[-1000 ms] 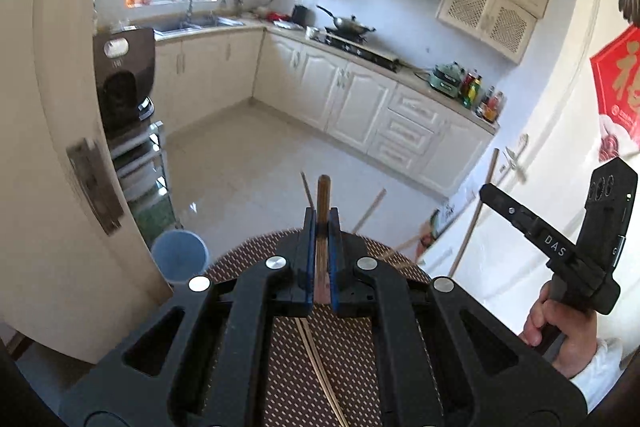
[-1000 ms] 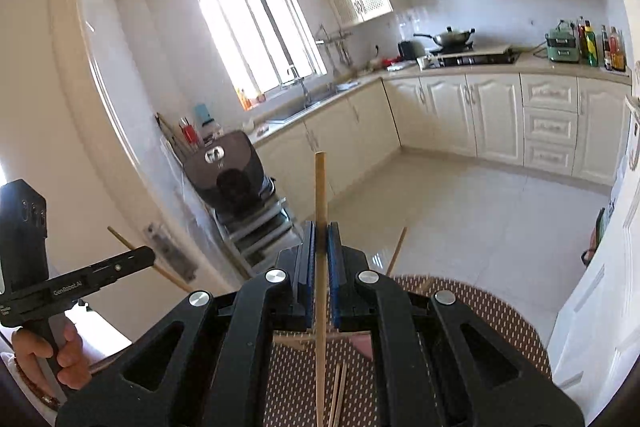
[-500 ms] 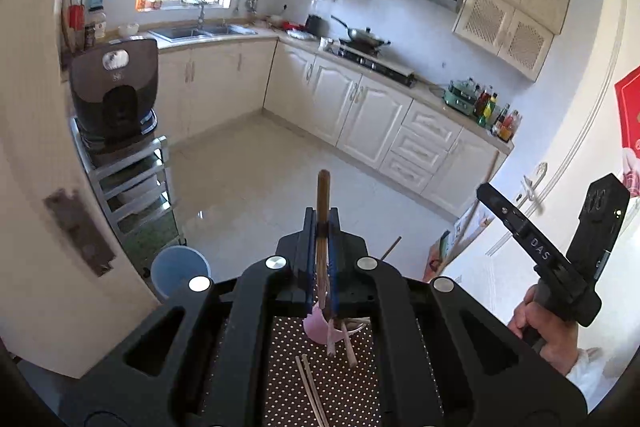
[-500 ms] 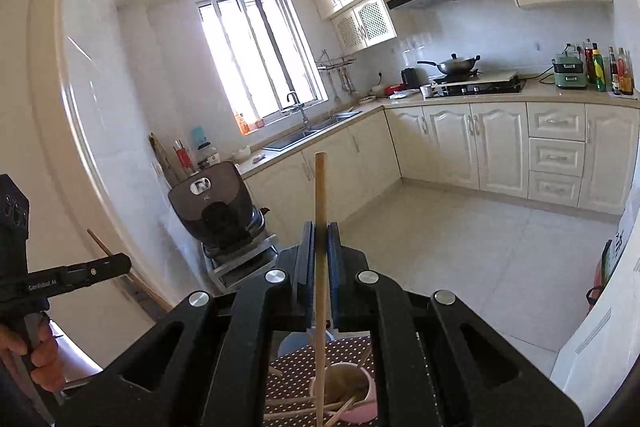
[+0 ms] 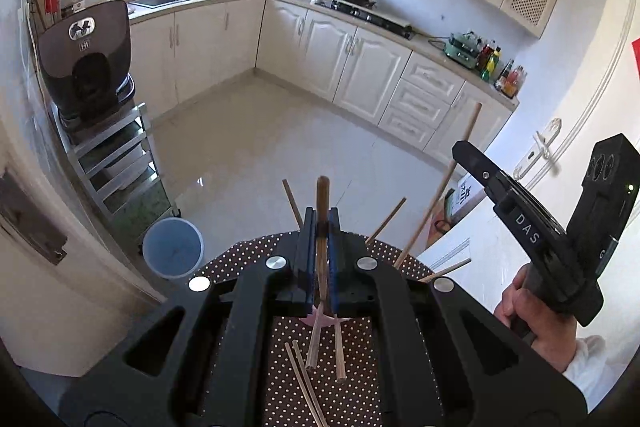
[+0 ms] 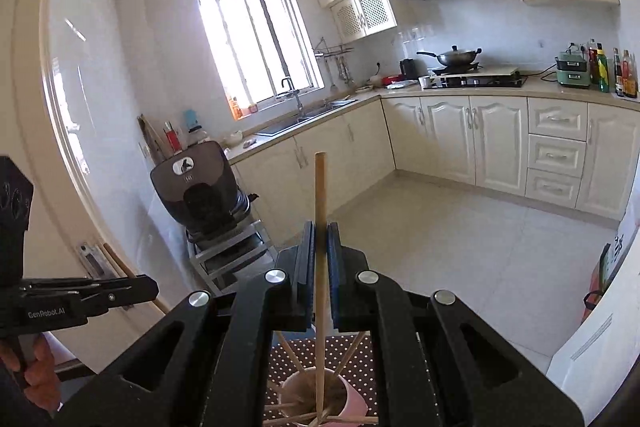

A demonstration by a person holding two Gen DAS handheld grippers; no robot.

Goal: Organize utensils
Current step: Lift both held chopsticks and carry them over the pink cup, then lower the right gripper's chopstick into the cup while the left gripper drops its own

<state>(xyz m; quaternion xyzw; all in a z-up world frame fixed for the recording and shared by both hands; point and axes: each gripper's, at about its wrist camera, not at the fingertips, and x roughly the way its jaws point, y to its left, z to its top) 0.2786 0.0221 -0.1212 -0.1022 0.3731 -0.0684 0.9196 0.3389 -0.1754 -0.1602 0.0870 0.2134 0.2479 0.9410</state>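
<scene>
- The left gripper (image 5: 322,227), a black two-finger tool with blue pads, is clamped on a dark brown chopstick (image 5: 322,203) that stands up out of the closed fingers toward 12 o'clock.
- The right gripper (image 6: 320,239), of the same build, is clamped on a pale wooden chopstick (image 6: 320,187); this stick is longer and lighter, and its lower end reaches down into a pink cup (image 6: 352,401) at 6 o'clock in the right wrist view.
- The pink cup stands on a brown tablecloth with white dots (image 6: 360,351) and already holds several pale chopsticks (image 6: 348,359) that lean outward at mixed angles.
- In the left wrist view, a few more pale chopsticks (image 5: 304,383) lie loose on the dotted cloth at 6 o'clock, just below the gripper.
- Writing: the right gripper, seen at 3 o'clock in the left wrist view, bears the white letters "DAS" on its side; the left gripper, seen at 9 o'clock in the right wrist view, reads "GenRobot.AI".
- A hand (image 5: 536,315) with a white sleeve holds the right gripper's handle at 4 o'clock in the left wrist view.
- Behind lies a cream kitchen: a wok (image 6: 456,57) on the stove at 1 o'clock in the right wrist view, and a blue bin (image 5: 173,247) on the floor at 9 o'clock in the left wrist view.
</scene>
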